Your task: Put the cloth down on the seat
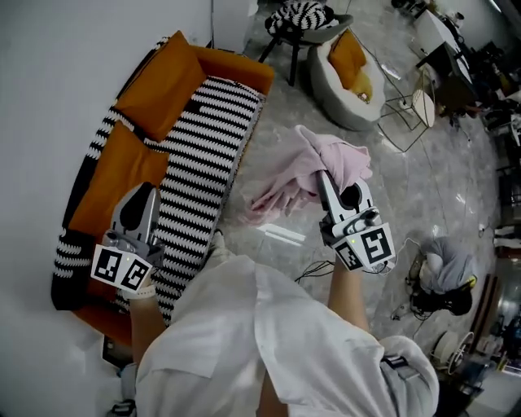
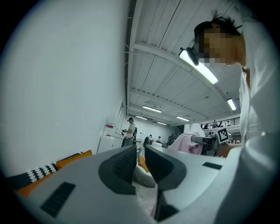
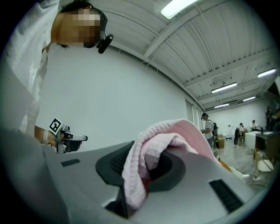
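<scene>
1. Clamping a fold of a pale pink waffle-knit cloth (image 3: 162, 144), the right gripper (image 3: 144, 171) has both dark pads pressed onto the fabric. The cloth bunches over the top of the jaws and spills down in front of them.
2. Seen from above, that right gripper (image 1: 323, 176) points away from the person. The pink cloth (image 1: 282, 192) trails off its tip toward the left and hangs over the polished grey stone floor (image 1: 366, 212).
3. The left gripper (image 2: 139, 162) has its jaws a narrow slit apart, and nothing sits between them.
4. From overhead, the left gripper (image 1: 145, 192) hovers above the near end of the long black-and-white striped seat cushion (image 1: 203, 147) of an orange sofa.
5. The cloth is not on that seat. It hangs just beyond the seat's right edge, near it but not touching, with bare floor beneath.
6. Two plump orange back cushions (image 1: 159, 85) lean behind the striped seat, along the white wall (image 1: 49, 73).
7. Farther out on the floor, a round grey beanbag lounger (image 1: 342, 102) holds an orange pillow. Next to it, a dark-legged chair (image 1: 303, 24) carries a striped black-and-white throw.
8. At the bottom of the overhead view, the person's white shirt (image 1: 269, 342) fills the space between the two arms.
</scene>
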`<control>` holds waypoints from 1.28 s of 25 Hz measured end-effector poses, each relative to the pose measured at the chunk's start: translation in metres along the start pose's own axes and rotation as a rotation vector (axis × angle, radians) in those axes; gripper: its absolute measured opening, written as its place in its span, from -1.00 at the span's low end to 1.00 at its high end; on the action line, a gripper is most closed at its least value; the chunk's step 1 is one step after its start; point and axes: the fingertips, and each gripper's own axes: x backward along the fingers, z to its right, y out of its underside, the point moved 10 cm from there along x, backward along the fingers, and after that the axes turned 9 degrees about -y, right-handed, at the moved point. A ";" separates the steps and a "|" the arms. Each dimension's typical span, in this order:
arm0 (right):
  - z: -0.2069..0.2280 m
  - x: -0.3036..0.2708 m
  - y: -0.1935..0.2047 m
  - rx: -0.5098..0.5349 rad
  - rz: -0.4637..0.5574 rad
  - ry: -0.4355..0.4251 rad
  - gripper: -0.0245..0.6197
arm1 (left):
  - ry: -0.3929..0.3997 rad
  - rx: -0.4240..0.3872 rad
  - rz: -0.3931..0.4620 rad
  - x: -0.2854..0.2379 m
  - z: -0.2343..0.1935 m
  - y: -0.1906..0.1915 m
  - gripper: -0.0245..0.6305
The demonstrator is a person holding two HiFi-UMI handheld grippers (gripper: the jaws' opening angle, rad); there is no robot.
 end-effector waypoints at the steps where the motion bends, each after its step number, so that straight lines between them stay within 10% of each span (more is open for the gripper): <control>1: 0.002 -0.008 -0.002 0.002 -0.001 0.009 -0.66 | 0.015 0.000 0.010 -0.012 -0.008 -0.004 -0.74; 17: 0.046 -0.148 -0.015 0.012 0.002 0.017 -0.65 | 0.128 0.033 -0.006 -0.141 -0.093 -0.008 -0.74; 32: 0.201 -0.277 0.033 -0.033 -0.025 -0.367 -0.65 | -0.125 0.003 0.044 -0.268 -0.069 -0.008 -0.74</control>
